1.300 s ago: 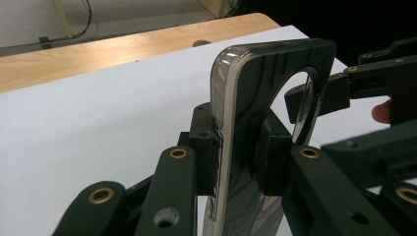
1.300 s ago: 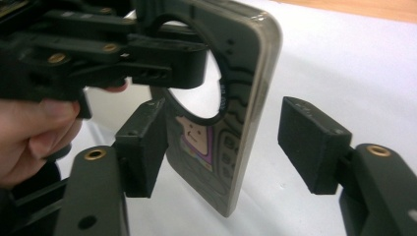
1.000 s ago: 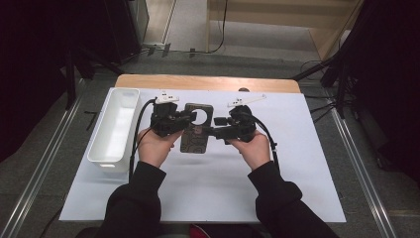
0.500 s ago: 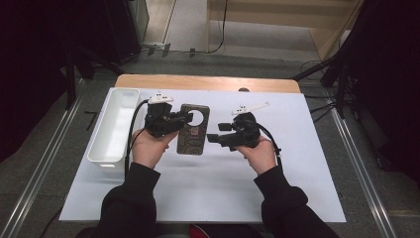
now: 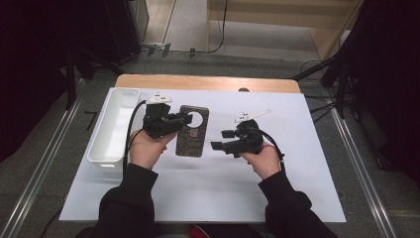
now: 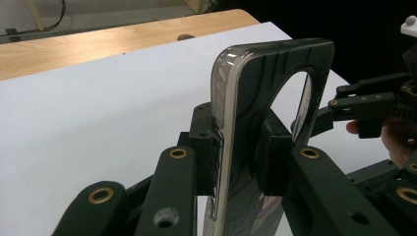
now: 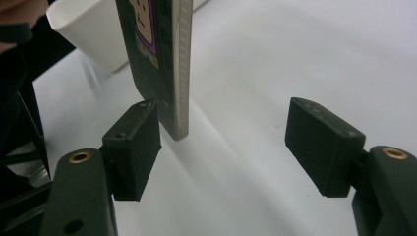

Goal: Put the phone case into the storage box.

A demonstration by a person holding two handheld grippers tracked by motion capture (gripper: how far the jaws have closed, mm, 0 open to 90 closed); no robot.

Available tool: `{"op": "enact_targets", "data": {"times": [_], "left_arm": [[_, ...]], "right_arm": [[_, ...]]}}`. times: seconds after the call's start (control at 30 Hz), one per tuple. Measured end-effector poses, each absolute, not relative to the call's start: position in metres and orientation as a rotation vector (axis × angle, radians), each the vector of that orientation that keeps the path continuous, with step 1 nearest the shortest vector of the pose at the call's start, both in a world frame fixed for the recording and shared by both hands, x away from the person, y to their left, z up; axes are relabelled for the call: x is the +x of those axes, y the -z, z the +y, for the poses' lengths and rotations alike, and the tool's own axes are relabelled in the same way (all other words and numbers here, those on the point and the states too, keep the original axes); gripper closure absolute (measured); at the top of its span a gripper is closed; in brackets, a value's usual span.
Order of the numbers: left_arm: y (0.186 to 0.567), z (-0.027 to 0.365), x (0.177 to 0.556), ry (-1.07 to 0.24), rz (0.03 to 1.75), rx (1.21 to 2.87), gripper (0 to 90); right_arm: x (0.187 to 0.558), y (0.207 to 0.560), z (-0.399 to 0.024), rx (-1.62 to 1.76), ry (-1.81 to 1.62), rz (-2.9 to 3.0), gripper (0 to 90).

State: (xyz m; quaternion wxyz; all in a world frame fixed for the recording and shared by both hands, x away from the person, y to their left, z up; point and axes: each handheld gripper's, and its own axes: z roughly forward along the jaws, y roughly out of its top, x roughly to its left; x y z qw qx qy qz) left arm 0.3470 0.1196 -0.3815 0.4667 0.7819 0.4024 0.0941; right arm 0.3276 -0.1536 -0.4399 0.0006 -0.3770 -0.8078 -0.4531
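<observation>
Item: phone case (image 5: 192, 131), dark, patterned, with a round cut-out near its far end. Location: held above the white sheet (image 5: 297, 173) at mid-bench, just right of the white bin (image 5: 111, 126).

Left claw (image 5: 184, 119): pinching the phone case across its thickness, pads pressed on both faces; in the left gripper view the case (image 6: 255, 123) stands on edge between them.

Right claw (image 5: 219, 140): spread, holding nothing. A second ago it was at the case's right side; it now sits apart to the right and lower. In the right gripper view the case's near corner (image 7: 162, 64) sits just beyond the claw's open gap (image 7: 223, 142).

Reading: the case has passed to the left claw alone; placing it, likely toward the bin, remains.
</observation>
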Motion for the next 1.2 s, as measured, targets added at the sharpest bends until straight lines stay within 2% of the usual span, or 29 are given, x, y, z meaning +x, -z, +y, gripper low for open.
{"op": "enact_targets", "data": {"times": [1.2], "left_arm": [[0.377, 0.134, 0.345, -0.194, 0.975, 1.880, 73.1]], "right_arm": [[0.289, 0.458, -0.197, -1.196, 1.407, -2.540, 27.4]]}}
